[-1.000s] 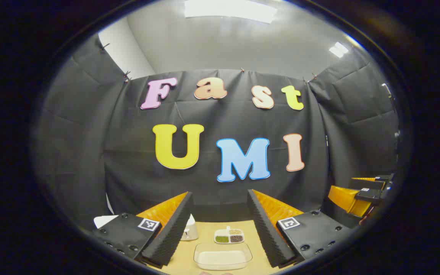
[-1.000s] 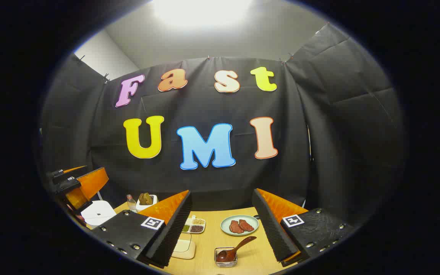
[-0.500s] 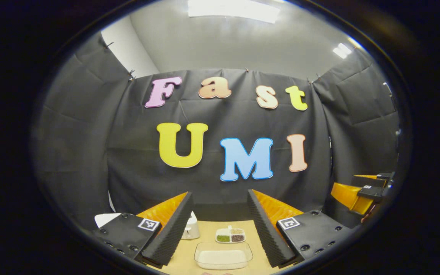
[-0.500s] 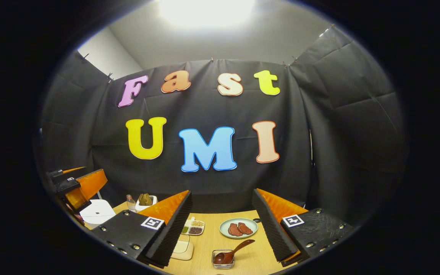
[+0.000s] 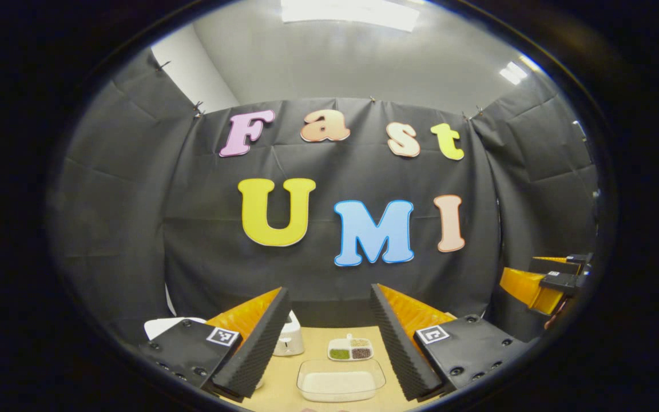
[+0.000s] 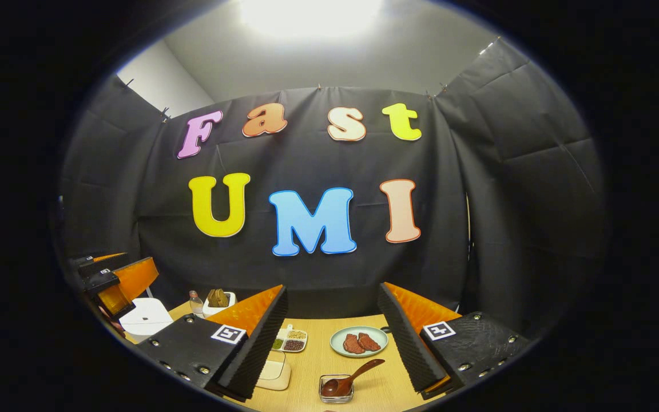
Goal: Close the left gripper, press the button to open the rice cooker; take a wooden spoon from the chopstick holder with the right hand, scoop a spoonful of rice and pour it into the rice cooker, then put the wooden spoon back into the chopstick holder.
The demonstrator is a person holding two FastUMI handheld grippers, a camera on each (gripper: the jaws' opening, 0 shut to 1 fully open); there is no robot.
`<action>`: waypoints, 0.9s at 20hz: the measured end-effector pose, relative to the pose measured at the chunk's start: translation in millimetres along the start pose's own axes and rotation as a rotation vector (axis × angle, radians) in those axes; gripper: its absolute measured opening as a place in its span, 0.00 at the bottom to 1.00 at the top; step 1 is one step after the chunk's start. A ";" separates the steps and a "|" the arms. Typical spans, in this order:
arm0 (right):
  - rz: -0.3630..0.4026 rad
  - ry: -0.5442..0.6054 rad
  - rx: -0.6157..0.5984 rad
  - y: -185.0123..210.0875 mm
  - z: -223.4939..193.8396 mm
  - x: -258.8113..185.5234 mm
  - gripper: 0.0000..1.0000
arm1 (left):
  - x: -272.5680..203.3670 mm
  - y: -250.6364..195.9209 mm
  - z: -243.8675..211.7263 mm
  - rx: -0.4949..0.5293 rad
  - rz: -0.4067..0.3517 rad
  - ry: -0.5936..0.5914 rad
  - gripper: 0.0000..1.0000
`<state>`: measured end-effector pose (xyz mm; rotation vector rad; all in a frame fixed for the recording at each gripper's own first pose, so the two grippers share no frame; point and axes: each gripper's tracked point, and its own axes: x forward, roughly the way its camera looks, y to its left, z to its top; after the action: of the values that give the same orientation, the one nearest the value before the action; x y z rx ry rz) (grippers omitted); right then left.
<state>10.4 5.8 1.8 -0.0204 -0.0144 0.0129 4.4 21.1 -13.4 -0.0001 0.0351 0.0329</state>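
My left gripper [image 5: 328,289] is open above the near edge of the wooden table [image 5: 318,337], with nothing between its fingers. Past it lies a clear tray of white rice [image 5: 341,382]. The white rice cooker [image 5: 165,325] peeks out behind the left finger, lid down. My right gripper [image 6: 333,287] is open too and holds nothing. Ahead of it the wooden spoon [image 6: 353,373] rests with its bowl in a small clear holder [image 6: 336,389]. The right gripper view also has the rice cooker [image 6: 146,316] at far left, with the left gripper [image 6: 116,281] hovering over it, and the rice tray [image 6: 273,372].
A divided dish of beans and grains [image 5: 350,349] and a small white container [image 5: 289,341] sit behind the rice tray. A green plate with meat slices [image 6: 359,341], a small bottle [image 6: 194,302] and a white pot of brown pieces [image 6: 218,300] stand farther back.
The left gripper view has drifted a little, so the table items now sit slightly higher and to the right. The right gripper has barely moved. Both grippers stay open.
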 end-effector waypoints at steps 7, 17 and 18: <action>0.021 0.008 -0.012 9.9 -3.9 10.2 0.96 | 9.4 29.5 -18.9 0.010 0.028 0.032 0.99; 0.060 0.041 -0.023 28.5 -17.7 19.5 0.97 | 15.6 131.6 -97.9 -0.056 0.178 0.274 0.08; 0.063 0.043 -0.027 29.2 -18.2 20.6 0.97 | 21.4 147.0 -111.5 -0.077 0.192 0.310 0.08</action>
<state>30.9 34.9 -16.8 -0.0479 0.0295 0.0751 17.0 168.7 -125.6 -0.0786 0.3435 0.2262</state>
